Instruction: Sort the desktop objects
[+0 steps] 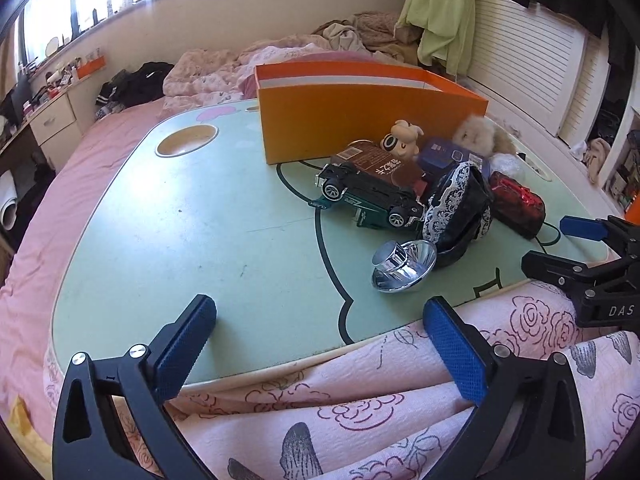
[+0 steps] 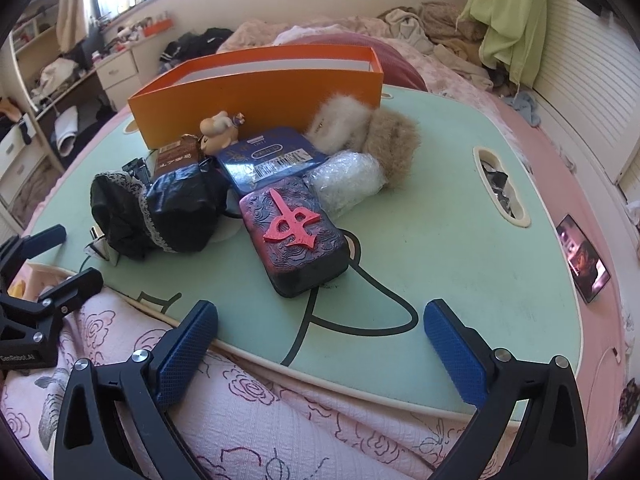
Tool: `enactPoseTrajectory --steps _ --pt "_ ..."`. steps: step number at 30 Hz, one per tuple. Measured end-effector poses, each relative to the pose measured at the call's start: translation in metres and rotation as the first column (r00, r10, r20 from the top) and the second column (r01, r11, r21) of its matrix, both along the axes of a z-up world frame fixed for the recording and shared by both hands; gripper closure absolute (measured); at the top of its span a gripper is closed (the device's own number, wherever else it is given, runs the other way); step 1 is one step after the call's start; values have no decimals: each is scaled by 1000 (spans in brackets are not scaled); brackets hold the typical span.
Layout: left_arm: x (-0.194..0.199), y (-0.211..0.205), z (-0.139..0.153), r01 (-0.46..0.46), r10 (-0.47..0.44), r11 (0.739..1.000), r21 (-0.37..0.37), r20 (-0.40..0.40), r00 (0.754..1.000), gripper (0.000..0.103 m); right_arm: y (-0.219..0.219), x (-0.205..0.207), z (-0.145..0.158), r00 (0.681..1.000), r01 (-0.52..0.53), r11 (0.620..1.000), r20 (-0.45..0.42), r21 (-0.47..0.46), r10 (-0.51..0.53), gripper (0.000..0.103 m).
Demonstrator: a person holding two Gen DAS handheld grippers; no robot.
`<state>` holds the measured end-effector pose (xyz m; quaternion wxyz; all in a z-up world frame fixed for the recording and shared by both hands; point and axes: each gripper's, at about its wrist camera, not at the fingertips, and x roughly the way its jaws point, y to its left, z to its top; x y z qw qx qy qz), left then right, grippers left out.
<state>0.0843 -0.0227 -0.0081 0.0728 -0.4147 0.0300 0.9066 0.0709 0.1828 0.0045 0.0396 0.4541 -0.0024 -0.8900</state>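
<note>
Both my jaws spread empty at the desk's (image 2: 460, 240) near edge, my right gripper (image 2: 320, 344) nearer the red-and-black case (image 2: 296, 236), whose long axis runs away from me.

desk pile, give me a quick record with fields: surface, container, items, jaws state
surface: green lap table on a pink bed
container: orange box, open top, at the back of the pile; contents not visible
items: toy car lying flipped, chrome funnel-shaped piece, black lace-trimmed pouch, red and black case, blue tin, bubble-wrap bundle, fur pieces, small figurine, brown packet
left gripper: jaws open, empty, at the near edge
right gripper: jaws open, empty, at the near edge
</note>
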Motion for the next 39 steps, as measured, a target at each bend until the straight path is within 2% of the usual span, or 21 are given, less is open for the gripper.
enactPoseTrajectory --steps 39 --pt "1 0 1 12 -12 1000 5 -2 1000 0 0 3 -1 1000 0 1000 -1 -1 0 0"
